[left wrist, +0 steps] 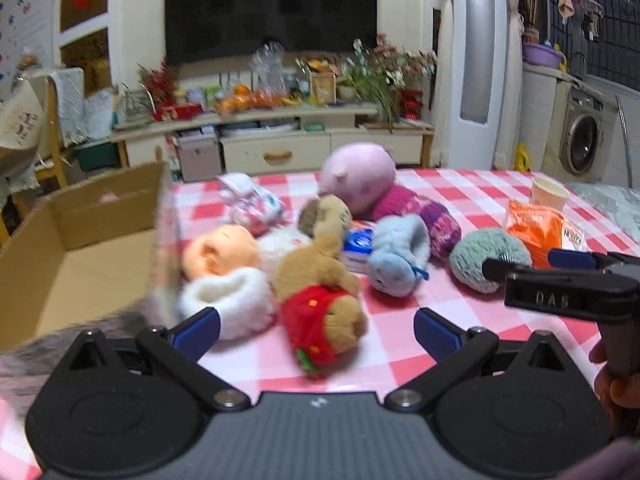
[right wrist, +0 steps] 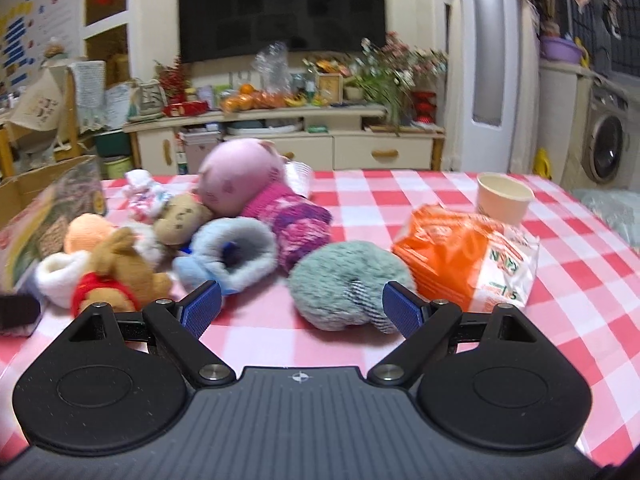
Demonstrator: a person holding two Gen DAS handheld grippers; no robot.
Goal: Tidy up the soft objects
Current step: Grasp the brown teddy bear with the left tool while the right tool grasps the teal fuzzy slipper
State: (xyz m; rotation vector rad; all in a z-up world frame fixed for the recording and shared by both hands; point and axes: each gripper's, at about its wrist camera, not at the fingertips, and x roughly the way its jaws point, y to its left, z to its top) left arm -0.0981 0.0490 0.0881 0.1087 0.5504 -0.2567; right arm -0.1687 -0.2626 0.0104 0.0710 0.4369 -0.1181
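A heap of soft toys lies on the pink checked table [left wrist: 400, 340]: a brown bear in a red shirt [left wrist: 320, 320], a white fuzzy slipper [left wrist: 232, 300], a blue slipper [left wrist: 396, 260], a pink pig plush [left wrist: 360, 176], a purple knit sock [left wrist: 432, 216] and a grey-green fluffy slipper [right wrist: 344, 288]. My left gripper [left wrist: 316, 332] is open, its fingers either side of the bear. My right gripper [right wrist: 300, 312] is open, just in front of the grey-green slipper. It also shows in the left wrist view [left wrist: 536, 276].
An open cardboard box [left wrist: 68, 248] stands at the table's left. An orange plastic bag [right wrist: 460, 256] and a paper cup [right wrist: 504, 196] sit at the right. A blue and white packet [left wrist: 356, 248] lies among the toys. Grey fur [left wrist: 60, 340] shows at lower left.
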